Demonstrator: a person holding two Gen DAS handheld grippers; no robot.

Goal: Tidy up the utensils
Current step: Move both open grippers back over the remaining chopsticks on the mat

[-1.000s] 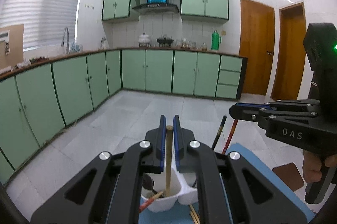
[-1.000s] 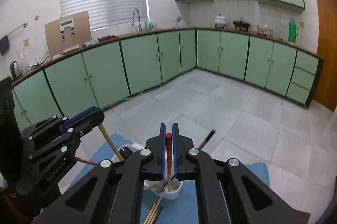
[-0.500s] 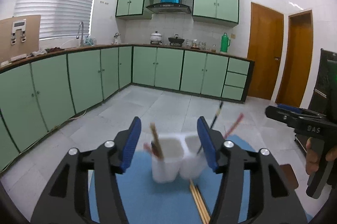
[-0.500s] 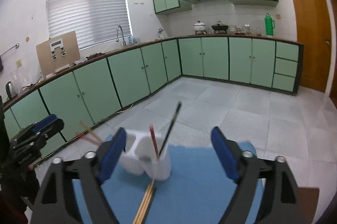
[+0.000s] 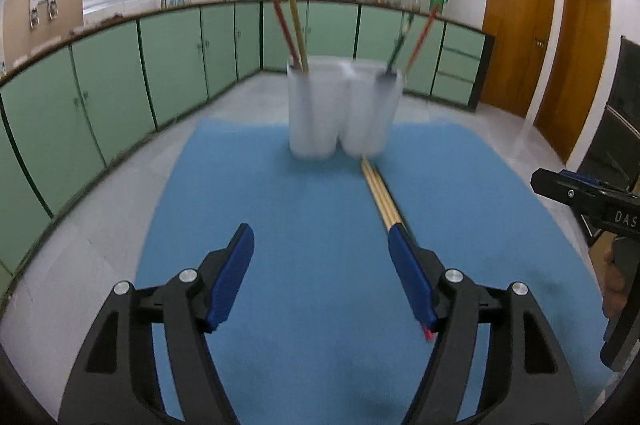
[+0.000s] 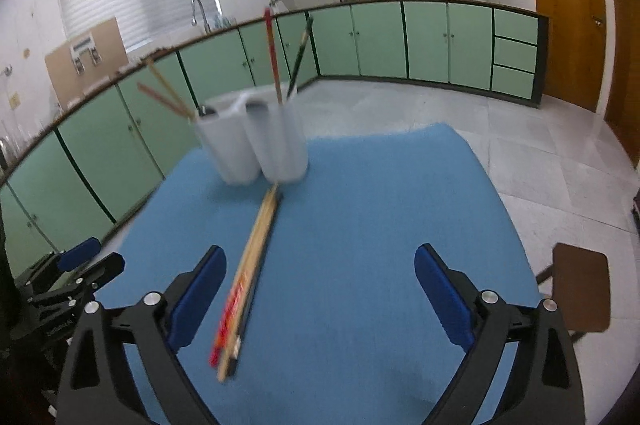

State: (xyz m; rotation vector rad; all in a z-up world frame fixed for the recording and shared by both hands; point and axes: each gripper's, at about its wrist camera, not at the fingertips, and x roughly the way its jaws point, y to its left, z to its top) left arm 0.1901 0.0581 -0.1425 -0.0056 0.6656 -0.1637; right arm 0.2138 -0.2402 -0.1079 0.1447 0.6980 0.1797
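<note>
Green cabinets ran round the kitchen behind it all, and up front a blue mat [image 5: 280, 225] covered the worktop. At the far end of the mat stood a white two-cup holder [image 5: 344, 113], upright. Its left cup held a red stick and a tan stick [image 5: 297, 25] leaning away to the left, and its right cup held a dark one and a red one [image 5: 422, 37] leaning right. So the sorting looked partly done, with each cup taking its share.

What was left lay flat on the mat: a bundle of chopsticks [image 6: 248, 277], tan with red and dark among them, one end just in front of the holder's base and the other pointing back toward the tools. That lie suited a pick from either side, I reckoned.

The left tool [image 5: 320, 277] hung over the near mat with its blue pads spread wide and nothing between them; its right pad [image 5: 408, 273] sat over the near end of the bundle (touching or just above, the blur made it hard to say). The right tool [image 6: 320, 293] was equally wide and empty, and the bundle ran past the inner side of its left pad [image 6: 200, 289]. Both seemed poised to take another stick, probably one each, since the sticks lay too tight together for a clean single grab without care.
</note>
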